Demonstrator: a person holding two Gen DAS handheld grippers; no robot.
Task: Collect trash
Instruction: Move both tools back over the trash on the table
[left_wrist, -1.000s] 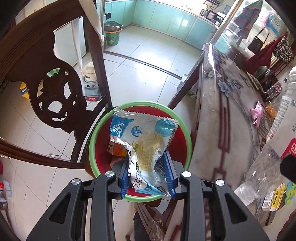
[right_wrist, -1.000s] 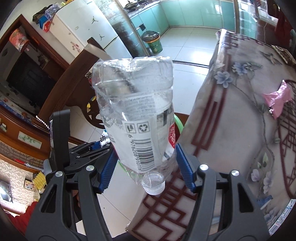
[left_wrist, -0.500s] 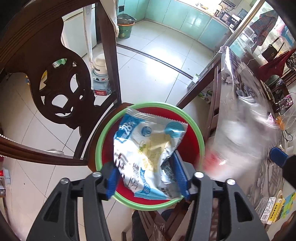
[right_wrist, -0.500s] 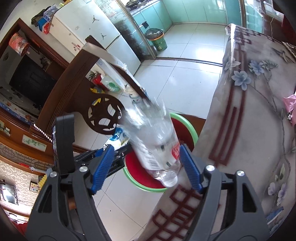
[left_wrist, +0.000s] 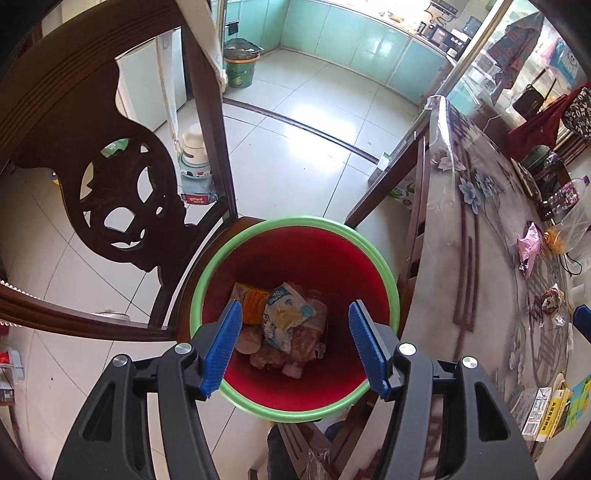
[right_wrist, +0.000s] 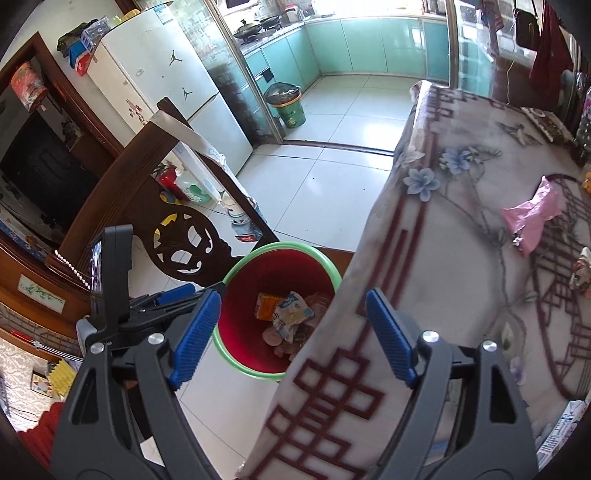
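— Where does the bin (left_wrist: 295, 236) sit?
— Straight ahead of the left tongs (left_wrist: 295, 345), on a chair seat, with the chair back (left_wrist: 122, 199) to its left and the table (left_wrist: 480, 295) touching close on its right.
— What is in it?
— A snack bag (left_wrist: 286, 319) lies on top of the heap at the bottom, with a carton (left_wrist: 253, 301) just left of it.
— And from the right tongs (right_wrist: 293, 338)?
— The bin is ahead and below, between the fingers; the table edge covers its right side. The left tongs are at its left.
— On the table?
— A wrapper (right_wrist: 532, 214) lies far ahead to the right, well apart from the bin.
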